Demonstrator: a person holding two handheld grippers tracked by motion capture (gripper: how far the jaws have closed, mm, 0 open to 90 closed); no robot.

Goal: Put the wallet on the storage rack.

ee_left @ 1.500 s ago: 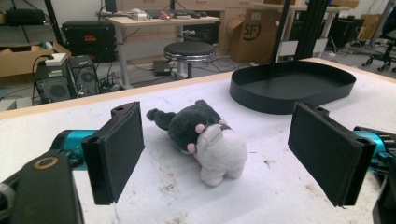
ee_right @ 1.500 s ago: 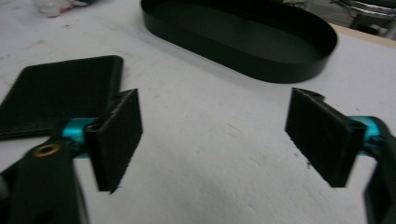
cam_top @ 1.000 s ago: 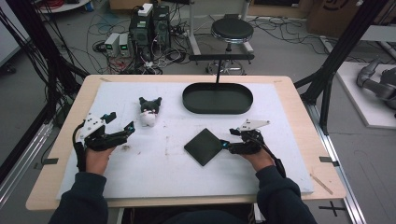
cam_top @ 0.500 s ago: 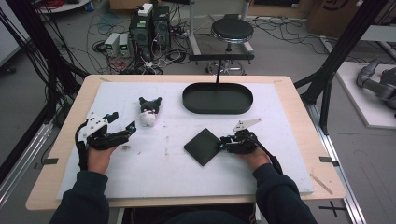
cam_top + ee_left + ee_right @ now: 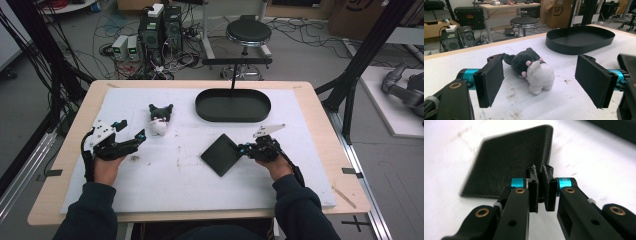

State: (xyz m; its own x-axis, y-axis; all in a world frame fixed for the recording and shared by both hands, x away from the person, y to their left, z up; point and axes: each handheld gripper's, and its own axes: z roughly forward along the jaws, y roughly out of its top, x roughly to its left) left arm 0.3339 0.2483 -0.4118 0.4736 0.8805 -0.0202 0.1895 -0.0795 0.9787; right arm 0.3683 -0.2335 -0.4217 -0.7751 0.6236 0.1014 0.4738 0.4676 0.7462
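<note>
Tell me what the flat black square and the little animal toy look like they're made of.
The flat black square looks like leather or an imitation: pebbled grain, stitched edge, slight sheen. The animal toy looks like plush fabric: fuzzy pile, dark head, white body, pink bits.

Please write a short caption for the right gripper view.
Right gripper shut at the near corner of a black leather wallet.

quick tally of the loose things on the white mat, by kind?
Plush toy: 1
Black wallet: 1
Black oval tray: 1
Total: 3
</note>
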